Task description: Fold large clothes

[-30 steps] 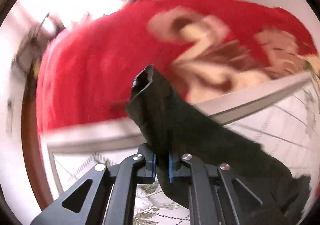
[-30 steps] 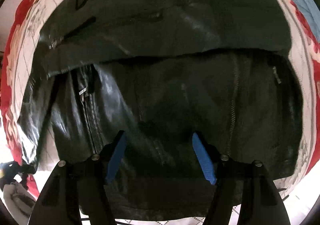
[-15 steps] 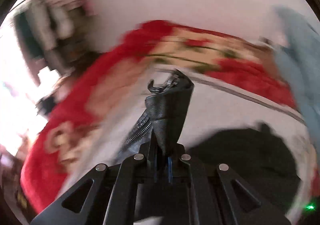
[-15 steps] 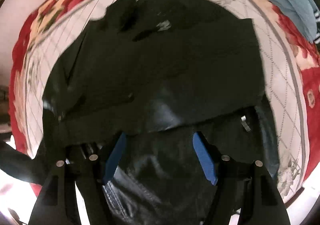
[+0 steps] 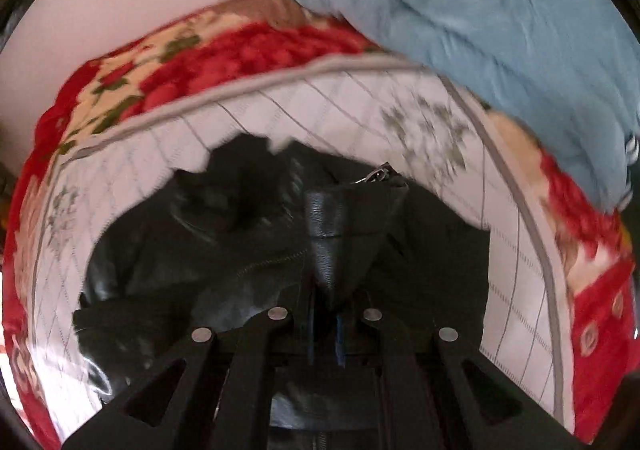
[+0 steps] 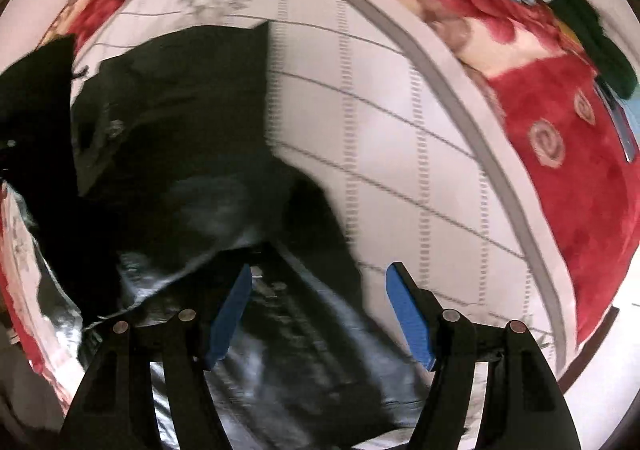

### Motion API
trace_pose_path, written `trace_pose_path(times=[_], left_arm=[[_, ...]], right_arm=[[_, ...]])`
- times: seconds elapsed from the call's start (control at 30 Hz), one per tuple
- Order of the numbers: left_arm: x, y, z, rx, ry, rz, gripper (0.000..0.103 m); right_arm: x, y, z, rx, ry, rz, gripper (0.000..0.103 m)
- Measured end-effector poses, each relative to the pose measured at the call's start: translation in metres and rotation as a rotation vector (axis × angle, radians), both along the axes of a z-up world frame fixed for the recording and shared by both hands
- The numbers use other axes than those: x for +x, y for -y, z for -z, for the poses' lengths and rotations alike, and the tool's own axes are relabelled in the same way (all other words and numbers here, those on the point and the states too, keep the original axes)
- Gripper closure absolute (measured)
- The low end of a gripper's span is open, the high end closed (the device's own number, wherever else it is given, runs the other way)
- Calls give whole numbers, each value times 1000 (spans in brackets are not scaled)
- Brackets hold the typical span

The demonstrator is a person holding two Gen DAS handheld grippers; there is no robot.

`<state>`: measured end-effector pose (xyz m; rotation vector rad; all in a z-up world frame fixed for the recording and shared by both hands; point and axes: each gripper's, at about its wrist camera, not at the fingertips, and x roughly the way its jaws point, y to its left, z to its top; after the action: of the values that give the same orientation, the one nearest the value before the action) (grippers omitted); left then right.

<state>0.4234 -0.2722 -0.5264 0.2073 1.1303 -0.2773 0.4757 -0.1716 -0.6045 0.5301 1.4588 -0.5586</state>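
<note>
black jacket (image 6: 168,154) motion-blurred, lower hem cut off, perhaps folded

White quilt (image 5: 352,110) spread wide; red floral blanket (image 5: 248,50) rims it from 9 to 3 o'clock; blue blanket (image 5: 500,18) at 1 o'clock

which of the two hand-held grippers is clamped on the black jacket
The left hand-held gripper: shut on a fold of the black jacket. The right hand-held gripper is open, holding nothing.

black claw (image 6: 318,316) frames, blue pads (image 6: 408,318), silver screws.
</note>
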Motion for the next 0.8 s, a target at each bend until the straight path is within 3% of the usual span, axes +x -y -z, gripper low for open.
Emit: trace_pose_path(times=[0.13, 0.17, 0.2, 0.27, 0.5, 0.63, 0.7, 0.8], left_arm=[[1, -1, 12, -25, -67, 13, 92], [1, -3, 13, -29, -74, 12, 76], [0, -7, 11, -39, -91, 11, 42], [-2, -17, 6, -73, -95, -3, 3], [-11, -77, -16, -130, -132, -126, 3], [-18, -152, -20, -15, -119, -331, 3], [-19, -185, -13, 54, -117, -425, 3], [-17, -230, 6, 150, -124, -558, 3]], right_arm=[[-49, 56, 1, 37, -18, 11, 32], [-63, 64, -3, 47, -20, 11, 32], [-66, 68, -3, 54, -20, 11, 32], [-91, 97, -12, 84, -11, 14, 32], [-148, 185, -46, 207, 52, 27, 32], [-159, 237, -65, 267, 127, -17, 32], [-130, 250, -71, 270, 156, -51, 32], [-125, 288, -90, 266, 201, -124, 32]])
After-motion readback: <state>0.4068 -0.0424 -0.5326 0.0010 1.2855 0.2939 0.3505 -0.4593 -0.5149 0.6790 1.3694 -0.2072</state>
